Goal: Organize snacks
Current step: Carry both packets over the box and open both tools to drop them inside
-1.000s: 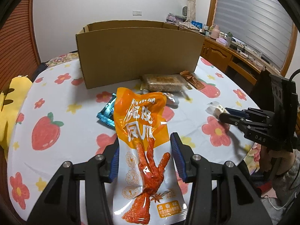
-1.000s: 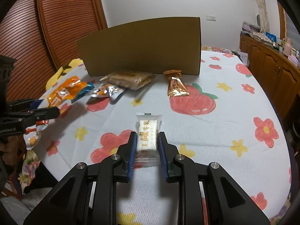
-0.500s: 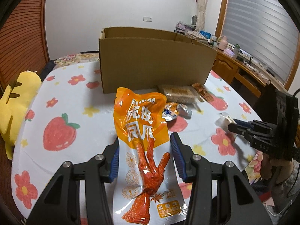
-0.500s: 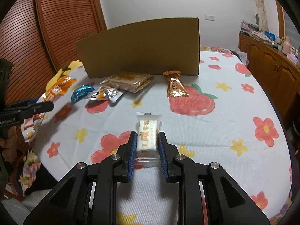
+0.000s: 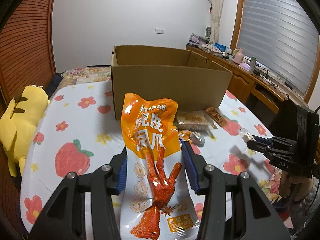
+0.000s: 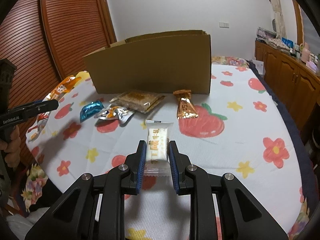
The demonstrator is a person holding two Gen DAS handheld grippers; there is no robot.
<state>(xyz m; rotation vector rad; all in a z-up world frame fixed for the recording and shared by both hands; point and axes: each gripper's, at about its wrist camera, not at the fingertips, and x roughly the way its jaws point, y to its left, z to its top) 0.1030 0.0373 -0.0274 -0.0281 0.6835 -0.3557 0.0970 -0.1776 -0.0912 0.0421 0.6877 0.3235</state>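
Both grippers are loaded: left gripper (image 5: 154,172) jaws clamped on the orange chicken-feet pouch (image 5: 152,160), lifted mid-frame toward the open cardboard box (image 5: 170,84), probably for dropping in. Right gripper (image 6: 156,156) jaws pinch the white candy (image 6: 157,147) low over the table (image 6: 240,120).

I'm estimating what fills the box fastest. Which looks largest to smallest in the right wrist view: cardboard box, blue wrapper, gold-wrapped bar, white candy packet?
1. Cardboard box, by far.
2. Gold-wrapped bar.
3. Blue wrapper.
White candy packet, held in the right gripper, is nearest the camera, so I leave it unranked.
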